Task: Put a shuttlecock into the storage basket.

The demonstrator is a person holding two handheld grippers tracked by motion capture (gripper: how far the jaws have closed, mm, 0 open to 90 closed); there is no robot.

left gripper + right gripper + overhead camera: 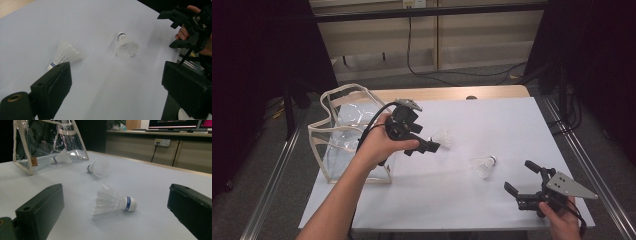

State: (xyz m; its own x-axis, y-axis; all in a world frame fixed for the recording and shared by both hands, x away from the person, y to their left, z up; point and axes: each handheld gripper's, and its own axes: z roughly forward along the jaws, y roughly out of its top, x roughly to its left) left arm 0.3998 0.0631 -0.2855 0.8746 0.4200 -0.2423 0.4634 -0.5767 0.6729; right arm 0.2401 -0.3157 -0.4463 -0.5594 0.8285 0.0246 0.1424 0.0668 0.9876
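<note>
Looks like shuttlecocks going into the clear bag (343, 131) at the desk's (512, 125) left edge. 1 shuttlecock (59, 158) already lies inside the bag, seen through its wall in the right gripper view. 2 left on the desk, both on their sides.

Left tool (432, 146): jaws apart, nothing held, hovering just beside the far shuttlecock (443, 138), which lies near the bag. In the left gripper view that one (63, 54) sits just beyond the left jaw's tip, not between the jaws yet.

Right tool (523, 179): jaws wide apart, nothing held, near the desk's front right corner. The near shuttlecock (483, 165) lies ahead of it, apart; in the right gripper view it (113, 203) lines up between the jaws, cork pointing right.

Estimate: about 1/3 done. Remaining: grab each, drop in bag.
</note>
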